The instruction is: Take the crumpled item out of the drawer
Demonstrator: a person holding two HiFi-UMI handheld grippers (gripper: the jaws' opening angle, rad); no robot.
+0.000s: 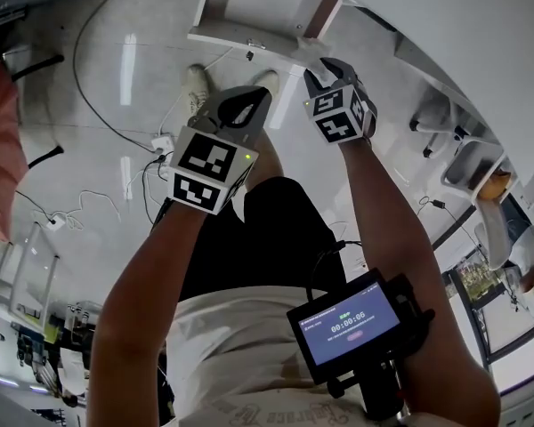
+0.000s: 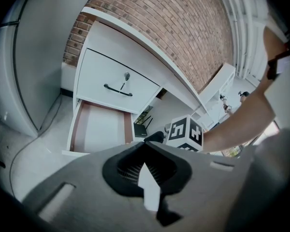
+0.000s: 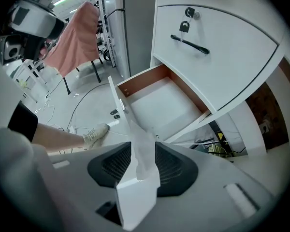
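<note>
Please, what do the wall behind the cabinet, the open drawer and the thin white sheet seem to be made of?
Red-brown wall: brick, matte, mortar lines visible.
Open white drawer: probably laminated board, smooth white faces, reddish-brown edges.
Thin white crumpled sheet: likely tissue or soft paper, slightly translucent, creased.

A red brick wall (image 2: pixel 183 28) rose at the back, and what looked like a black router (image 2: pixel 141 128) with antennas sat low beneath it. A pink cloth (image 3: pixel 77 37) hung over a black-legged stand. A white power strip (image 1: pixel 163 142) lay on the glossy floor (image 1: pixel 67 163).
</note>
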